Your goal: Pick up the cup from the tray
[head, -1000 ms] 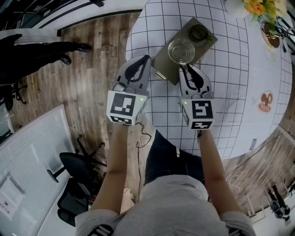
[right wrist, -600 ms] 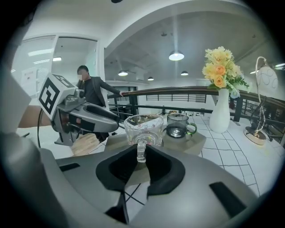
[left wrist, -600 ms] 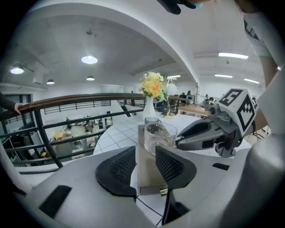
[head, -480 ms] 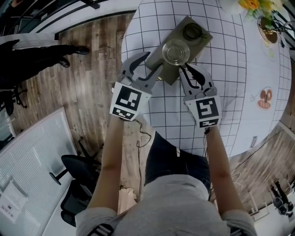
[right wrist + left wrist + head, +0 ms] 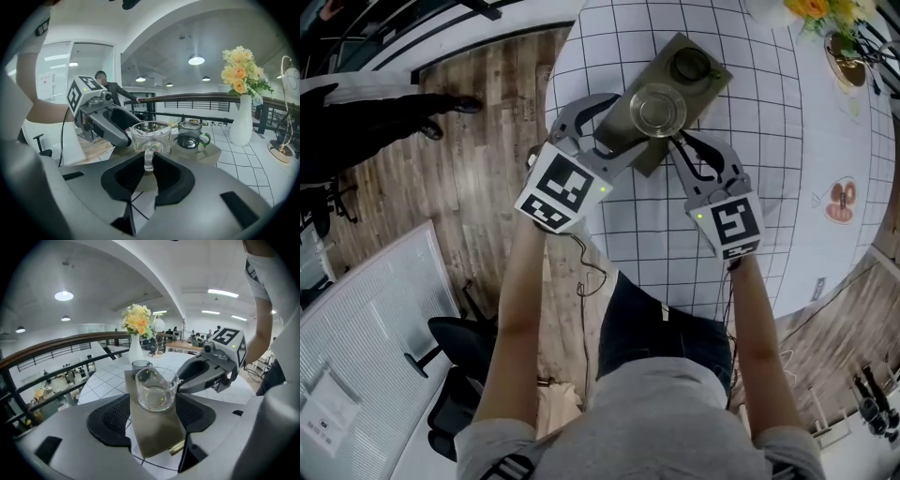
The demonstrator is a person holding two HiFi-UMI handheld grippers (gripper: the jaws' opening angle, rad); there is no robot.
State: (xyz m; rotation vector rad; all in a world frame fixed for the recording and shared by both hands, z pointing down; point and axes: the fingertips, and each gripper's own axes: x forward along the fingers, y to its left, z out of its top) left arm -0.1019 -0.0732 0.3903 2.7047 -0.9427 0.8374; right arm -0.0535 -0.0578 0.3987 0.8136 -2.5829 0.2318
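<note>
Right gripper (image 5: 149, 164) jaws, just closing, pinch the handle of the clear glass cup (image 5: 151, 133) standing on the olive-grey rectangular tray (image 5: 213, 151), with a smoked-grey glass mug (image 5: 189, 136), green-handled, just behind it on the same tray.

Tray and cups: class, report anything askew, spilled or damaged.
The tray lies diagonally across the tablecloth's grid lines, so it looks askew. The clear cup and the dark cup stand upright on it; no spill or damage shows.
</note>
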